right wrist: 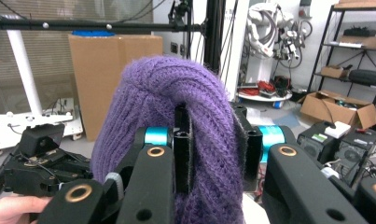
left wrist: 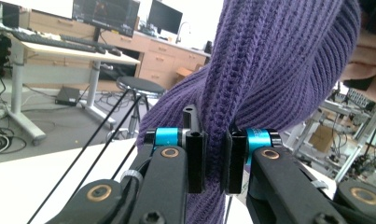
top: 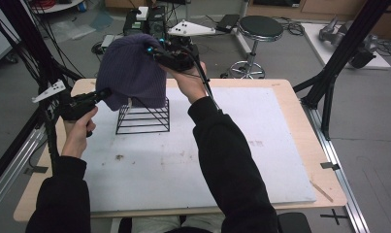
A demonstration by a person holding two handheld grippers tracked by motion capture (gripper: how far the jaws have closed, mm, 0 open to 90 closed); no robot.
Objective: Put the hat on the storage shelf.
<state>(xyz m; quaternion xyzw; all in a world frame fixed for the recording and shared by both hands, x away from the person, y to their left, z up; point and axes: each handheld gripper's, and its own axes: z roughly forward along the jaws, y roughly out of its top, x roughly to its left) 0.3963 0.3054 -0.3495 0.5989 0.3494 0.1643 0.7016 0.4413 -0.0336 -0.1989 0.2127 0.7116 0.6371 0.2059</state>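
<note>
A purple knitted beanie (top: 130, 73) is held up over a black wire rack (top: 143, 115) that stands on the white worktop (top: 207, 160) towards its far left corner; the hat's lower edge hangs around the top of the rack, hiding the upper wires. The left gripper (top: 105, 92) comes in from the worktop's left edge, and in the left gripper view its jaws are pinched tight on a thick fold of the ribbed knit (left wrist: 269, 74), which rises between them. The right gripper (top: 152, 50) reaches in over the far edge, at the hat's upper right side, and in the right gripper view its jaws clamp a bunched fold of the same beanie (right wrist: 167, 93), with the other hand (right wrist: 13, 205) and its gripper low at the left beyond the hat. The beanie hangs stretched between the two grips.
</note>
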